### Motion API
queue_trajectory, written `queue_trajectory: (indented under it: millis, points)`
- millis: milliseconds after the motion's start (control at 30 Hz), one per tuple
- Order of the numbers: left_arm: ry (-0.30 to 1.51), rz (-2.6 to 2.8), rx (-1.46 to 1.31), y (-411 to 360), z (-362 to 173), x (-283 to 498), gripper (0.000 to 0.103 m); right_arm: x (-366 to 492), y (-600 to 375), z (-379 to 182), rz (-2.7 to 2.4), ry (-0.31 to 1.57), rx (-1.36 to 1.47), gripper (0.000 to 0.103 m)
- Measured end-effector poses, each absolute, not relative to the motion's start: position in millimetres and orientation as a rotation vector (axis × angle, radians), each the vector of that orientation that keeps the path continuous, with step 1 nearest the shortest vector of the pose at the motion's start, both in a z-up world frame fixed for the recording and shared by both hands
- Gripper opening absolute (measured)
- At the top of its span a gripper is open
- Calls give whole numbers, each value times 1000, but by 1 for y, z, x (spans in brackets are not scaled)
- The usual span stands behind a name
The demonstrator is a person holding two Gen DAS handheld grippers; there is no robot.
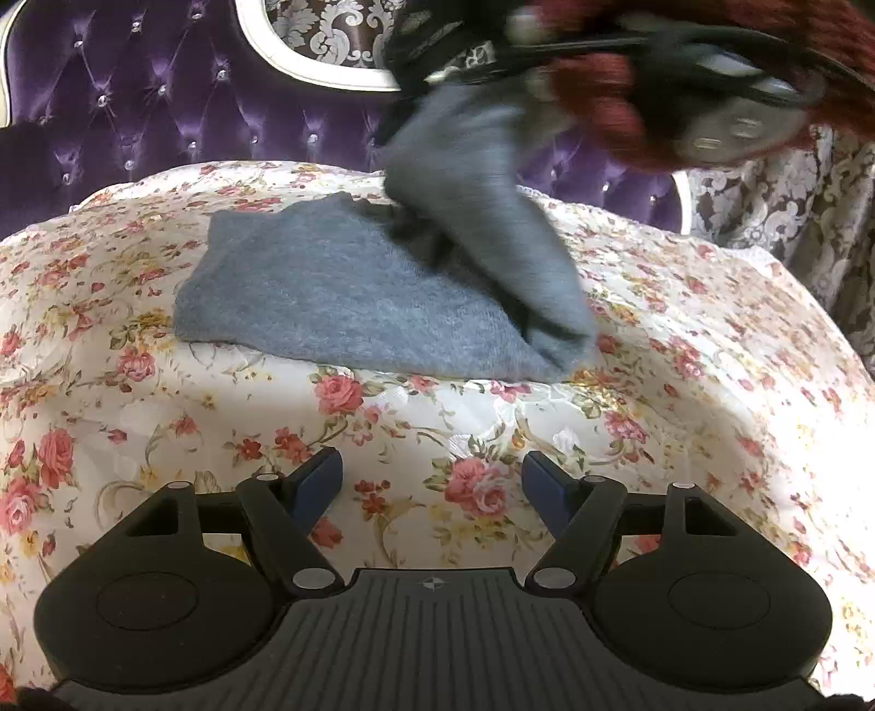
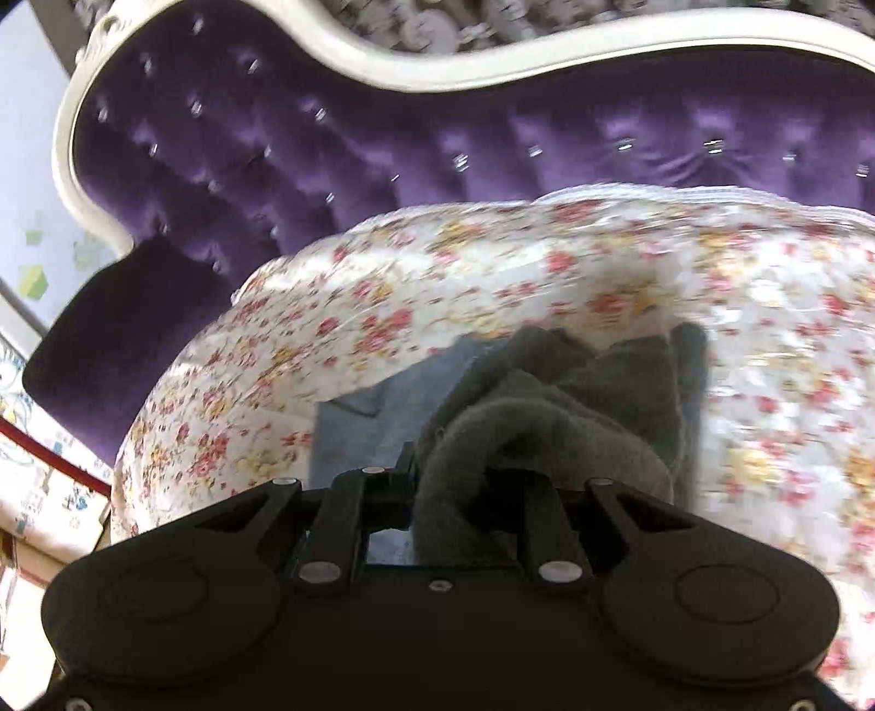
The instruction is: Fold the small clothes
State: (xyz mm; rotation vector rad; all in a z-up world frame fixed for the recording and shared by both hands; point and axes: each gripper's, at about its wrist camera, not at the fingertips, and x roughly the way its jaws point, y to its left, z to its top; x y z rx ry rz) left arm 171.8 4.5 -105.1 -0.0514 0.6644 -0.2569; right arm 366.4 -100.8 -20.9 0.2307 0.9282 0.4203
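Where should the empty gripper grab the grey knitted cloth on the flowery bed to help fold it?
Probably the near-left corner of the grey knitted cloth. It lies flat and free on the floral bedspread, while the right gripper lifts the far right part. The left gripper, open, could slide in low from the near edge.

Lay spread wide and slightly rumpled, a floral bedspread of white cloth with pink roses and yellow sprigs. Rose directly behind the bedspread, a tufted purple headboard studded with glinting buttons and bordered by a curved white frame. Showed beyond that headboard, brown damask wallpaper, and hung to the bedspread's right a curtain in similar damask.
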Motion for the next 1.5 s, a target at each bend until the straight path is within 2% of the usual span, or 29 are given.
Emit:
queue_trajectory:
  millis: [200,333,367,733,1033,1267,1500]
  points:
    - [655,-253,-67,5,-106,168,71,377,-50,-40,442,989,119,27]
    - [650,-250,-84,8,-106,167,71,377,-37,-45,511,1012,120,49]
    - [649,-251,-88,9,-106,166,71,376,-37,-43,542,1003,139,52]
    - [663,-285,-170,26,-93,162,71,357,-109,-3,589,812,277,53]
    - [570,-256,-151,58,-45,175,71,317,-180,-34,467,723,247,54]
    - [563,-224,-191,95,-10,229,71,260,-160,-44,486,570,24,54]
    - [653,-244,-219,115,-8,295,71,211,-106,-55,574,432,-212,54]
